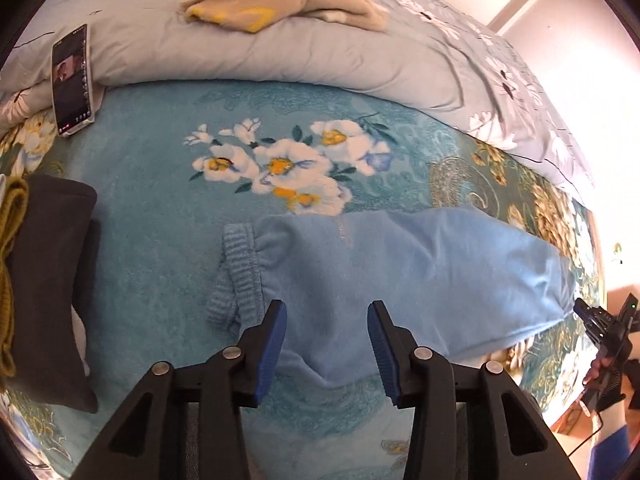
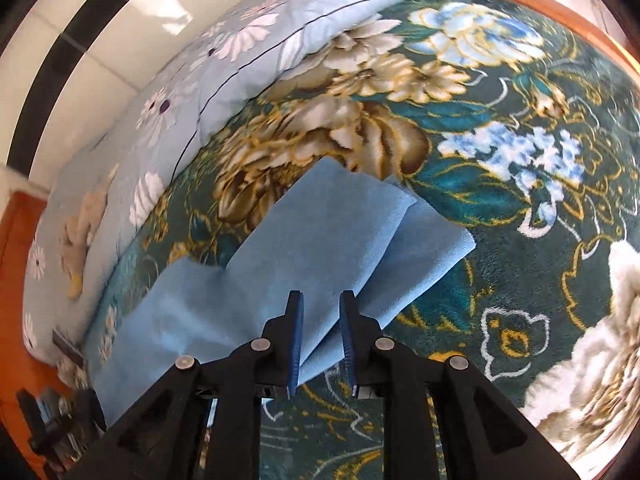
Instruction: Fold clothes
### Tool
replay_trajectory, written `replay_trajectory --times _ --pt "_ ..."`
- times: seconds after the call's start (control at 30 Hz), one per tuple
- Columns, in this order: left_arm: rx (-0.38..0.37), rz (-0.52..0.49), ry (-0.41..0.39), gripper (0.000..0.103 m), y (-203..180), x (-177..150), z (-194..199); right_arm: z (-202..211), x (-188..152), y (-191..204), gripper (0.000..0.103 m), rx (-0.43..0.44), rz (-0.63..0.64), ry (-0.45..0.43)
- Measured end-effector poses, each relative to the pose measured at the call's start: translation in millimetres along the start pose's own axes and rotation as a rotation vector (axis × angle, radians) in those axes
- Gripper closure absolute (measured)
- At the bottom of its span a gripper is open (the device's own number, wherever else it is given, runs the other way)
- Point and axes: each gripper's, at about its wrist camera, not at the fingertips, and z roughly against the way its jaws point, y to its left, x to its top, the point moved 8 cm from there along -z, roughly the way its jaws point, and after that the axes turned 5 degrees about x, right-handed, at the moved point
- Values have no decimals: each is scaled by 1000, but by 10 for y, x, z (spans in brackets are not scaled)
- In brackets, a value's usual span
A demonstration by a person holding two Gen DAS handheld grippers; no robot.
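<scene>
Bright daylight, blown out at right on the wall (image 1: 560,80) in the left wrist view. Strong fisheye bending, black vignette corners. Motion blur along left edge of right wrist view, over quilt (image 2: 120,152). Soft, faint shadows.

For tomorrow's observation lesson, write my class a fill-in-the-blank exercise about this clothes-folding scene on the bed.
1. The light blue sweatpants lie on a floral ____.
2. A smartphone leans against the folded ____.
3. The left gripper has its jaws ____, holding nothing.
4. The dark grey folded garment lies to the ____ of the sweatpants in the left wrist view.

Missing words: blanket; quilt; open; left
</scene>
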Motion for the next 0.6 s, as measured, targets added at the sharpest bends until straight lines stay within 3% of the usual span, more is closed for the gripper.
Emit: replay_trajectory --times 0.2,0.4,0.47,0.53,0.6 --pt "41 32 71 56 62 -108 -341 -185 260 -300 76 41 -240 -59" --pt "85 27 83 56 88 -175 -465 -248 337 -449 74 96 -378 -99" --pt "99 11 86 56 72 -172 -488 -223 360 -423 78 139 -394 -118" --pt "102 6 91 55 60 -178 -507 -228 391 -349 98 165 -377 -116" --pt "103 5 95 55 50 -179 -521 -127 417 -272 99 163 -333 -140"
